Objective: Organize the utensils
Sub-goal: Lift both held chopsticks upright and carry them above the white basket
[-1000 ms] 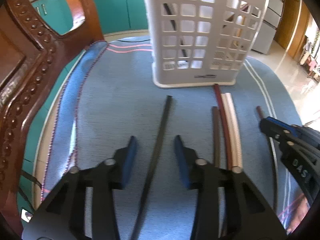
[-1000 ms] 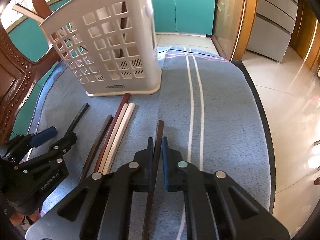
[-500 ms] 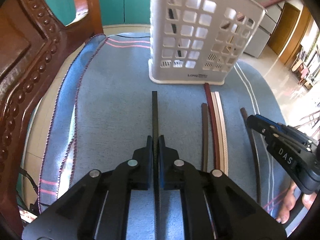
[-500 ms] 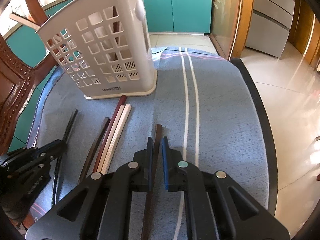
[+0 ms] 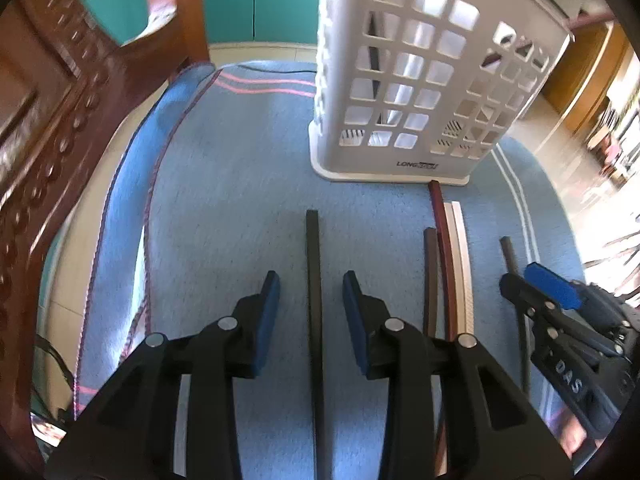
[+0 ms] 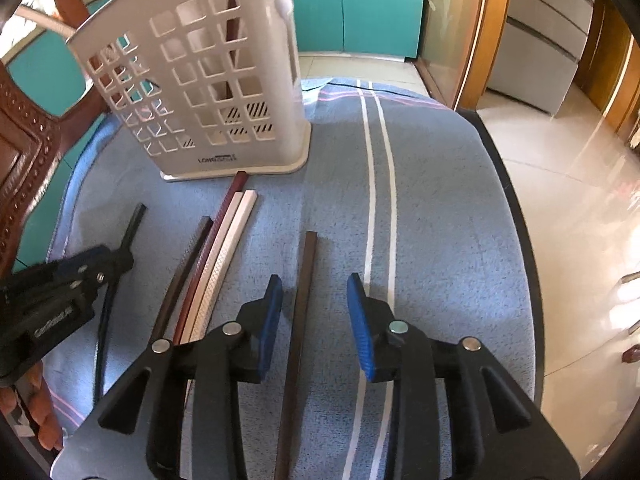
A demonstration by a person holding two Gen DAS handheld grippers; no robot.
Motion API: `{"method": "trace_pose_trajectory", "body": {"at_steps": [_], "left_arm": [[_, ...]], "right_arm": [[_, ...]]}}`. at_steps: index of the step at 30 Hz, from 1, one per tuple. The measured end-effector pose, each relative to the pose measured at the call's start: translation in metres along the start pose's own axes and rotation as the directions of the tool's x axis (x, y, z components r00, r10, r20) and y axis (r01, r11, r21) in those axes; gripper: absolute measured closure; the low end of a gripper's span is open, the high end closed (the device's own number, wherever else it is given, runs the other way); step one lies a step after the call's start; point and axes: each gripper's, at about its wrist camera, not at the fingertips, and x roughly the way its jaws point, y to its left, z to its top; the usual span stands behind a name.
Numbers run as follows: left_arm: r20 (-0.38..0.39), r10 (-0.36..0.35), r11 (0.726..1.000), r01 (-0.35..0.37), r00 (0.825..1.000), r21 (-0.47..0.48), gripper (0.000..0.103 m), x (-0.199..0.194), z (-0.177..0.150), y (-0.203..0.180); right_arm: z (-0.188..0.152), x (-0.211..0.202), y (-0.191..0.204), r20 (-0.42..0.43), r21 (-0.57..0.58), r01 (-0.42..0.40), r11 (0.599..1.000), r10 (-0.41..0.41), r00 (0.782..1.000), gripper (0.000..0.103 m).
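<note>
Black chopstick (image 5: 313, 280) lies on blue cloth (image 5: 224, 200) between pads of left claw (image 5: 311, 312), jaws just parted, untouched. Brown chopstick (image 6: 303, 292) likewise inside right claw (image 6: 314, 316), jaws just spread. White basket (image 6: 208, 92) beyond.

Both tools point steeply downward. The left tool (image 5: 311, 296) and the right tool (image 6: 315, 300) have just been opening; their blue pads stand apart, gripping nothing.

Bright daylight from the right, glare on the floor (image 6: 580, 208), fisheye-bent edges, blurred left margin
</note>
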Motion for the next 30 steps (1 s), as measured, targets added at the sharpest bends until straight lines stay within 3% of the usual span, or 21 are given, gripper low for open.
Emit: {"method": "trace_pose_trajectory", "body": {"at_steps": [2, 5, 7, 11, 13, 17, 20, 21, 24, 29, 30], "left_arm": [[0.007, 0.043, 0.999, -0.043, 0.999, 0.032, 0.069, 0.001, -0.001, -0.009], [0.016, 0.040, 0.998, -0.041, 0.999, 0.049, 0.084, 0.002, 0.000, -0.016], [0.019, 0.028, 0.998, -0.029, 0.999, 0.053, 0.096, 0.003, 0.000, -0.016], [0.044, -0.025, 1.000, 0.024, 0.999, 0.020, 0.096, -0.001, 0.003, -0.010], [0.098, -0.036, 0.999, 0.034, 0.995, 0.021, 0.096, -0.019, 0.002, -0.009], [0.234, -0.090, 0.996, 0.088, 0.968, 0.018, 0.096, -0.083, 0.002, 0.000], [0.350, -0.128, 0.992, 0.125, 0.928, 0.033, 0.096, -0.139, 0.002, 0.002], [0.405, -0.136, 0.991, 0.131, 0.904, 0.040, 0.096, -0.163, 0.002, 0.004], [0.496, -0.146, 0.989, 0.143, 0.856, 0.044, 0.096, -0.202, 0.007, 0.001], [0.643, -0.156, 0.985, 0.165, 0.750, 0.046, 0.096, -0.258, 0.039, 0.003], [0.680, -0.162, 0.983, 0.181, 0.715, 0.043, 0.096, -0.269, 0.048, 0.003]], "right_arm": [[-0.001, 0.001, 0.005, 0.006, -0.026, 0.021, 0.999, -0.021, 1.000, 0.069], [-0.003, 0.002, 0.015, 0.017, -0.066, 0.022, 0.998, -0.021, 1.000, 0.074], [-0.002, 0.002, 0.017, 0.011, -0.063, -0.012, 0.998, 0.012, 1.000, 0.094], [-0.001, -0.003, 0.013, 0.033, -0.034, -0.087, 0.996, 0.088, 0.996, 0.097], [0.004, -0.020, 0.010, 0.081, -0.035, -0.121, 0.992, 0.124, 0.989, 0.097], [0.012, -0.084, -0.009, 0.213, -0.006, -0.235, 0.972, 0.231, 0.949, 0.096], [0.013, -0.129, -0.023, 0.284, -0.009, -0.279, 0.960, 0.270, 0.920, 0.096], [0.014, -0.148, -0.028, 0.316, -0.014, -0.290, 0.957, 0.279, 0.907, 0.096], [0.021, -0.197, -0.039, 0.396, -0.029, -0.325, 0.945, 0.310, 0.865, 0.096], [0.052, -0.260, -0.038, 0.545, -0.072, -0.324, 0.943, 0.309, 0.779, 0.096], [0.057, -0.270, -0.037, 0.576, -0.075, -0.322, 0.944, 0.305, 0.759, 0.096]]}}
